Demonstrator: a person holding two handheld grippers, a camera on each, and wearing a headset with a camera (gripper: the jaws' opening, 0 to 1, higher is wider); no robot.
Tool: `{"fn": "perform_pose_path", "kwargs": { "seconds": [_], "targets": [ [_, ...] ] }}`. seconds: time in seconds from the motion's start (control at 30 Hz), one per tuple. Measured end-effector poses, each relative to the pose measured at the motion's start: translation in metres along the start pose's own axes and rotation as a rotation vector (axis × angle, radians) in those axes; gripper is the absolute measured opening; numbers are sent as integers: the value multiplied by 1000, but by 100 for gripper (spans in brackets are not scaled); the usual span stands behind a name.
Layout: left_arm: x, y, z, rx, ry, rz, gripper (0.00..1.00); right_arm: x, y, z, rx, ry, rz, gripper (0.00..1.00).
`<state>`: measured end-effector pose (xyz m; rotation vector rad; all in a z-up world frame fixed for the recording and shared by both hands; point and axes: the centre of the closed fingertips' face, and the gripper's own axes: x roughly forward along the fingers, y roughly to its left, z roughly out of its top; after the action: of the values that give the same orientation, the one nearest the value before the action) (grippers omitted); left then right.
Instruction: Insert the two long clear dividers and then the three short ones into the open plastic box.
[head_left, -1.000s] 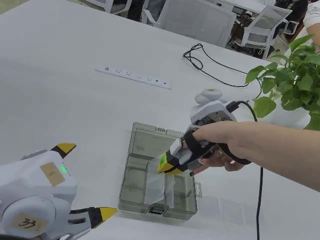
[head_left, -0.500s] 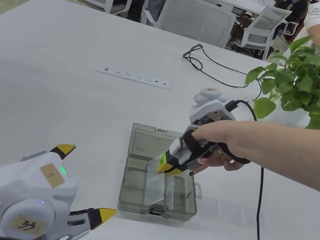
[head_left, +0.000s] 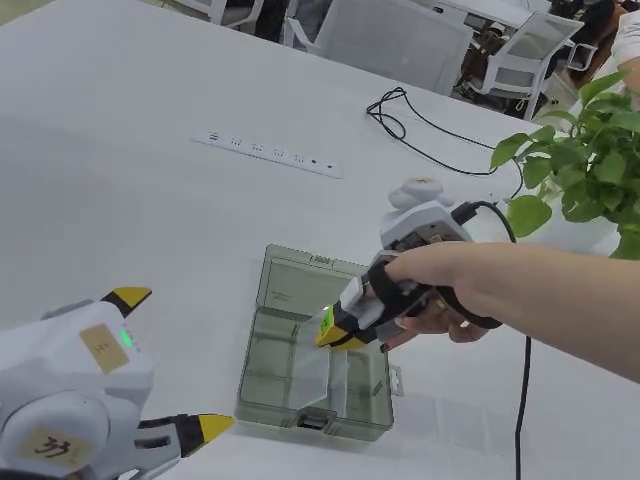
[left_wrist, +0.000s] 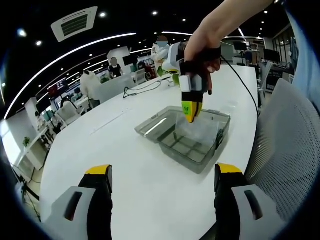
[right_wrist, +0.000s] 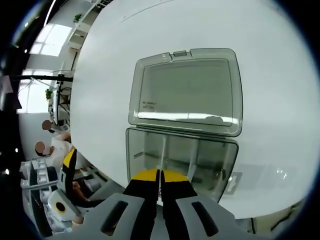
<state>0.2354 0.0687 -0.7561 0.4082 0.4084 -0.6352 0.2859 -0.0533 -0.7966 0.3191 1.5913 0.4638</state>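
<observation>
Since slots need vertical entry, right hand-held gripper (head_left: 335, 339): pinching clear divider (head_left: 310, 376) upright within plastic box (head_left: 292, 283).
Left hand-held gripper (left_wrist: 163, 173): wide open, empty, near box.

The box (head_left: 290, 290) lies on the table (head_left: 120, 150), power strip (head_left: 268, 153) behind it, plant (head_left: 580, 160) to its right.

The smoky box (head_left: 285, 290) lay open, lid flat. My right gripper (head_left: 332, 340) pinched a clear divider (head_left: 310, 378) upright inside it; spare dividers (head_left: 448, 418) lay beside the box.
</observation>
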Motion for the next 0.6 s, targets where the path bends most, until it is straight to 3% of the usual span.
{"fn": "perform_pose_path", "kwargs": {
  "seconds": [0.6],
  "targets": [
    [-1,-1,-1,-7,3,-7,85,0,3,1,-21,-4,0,2]
  ]
}}
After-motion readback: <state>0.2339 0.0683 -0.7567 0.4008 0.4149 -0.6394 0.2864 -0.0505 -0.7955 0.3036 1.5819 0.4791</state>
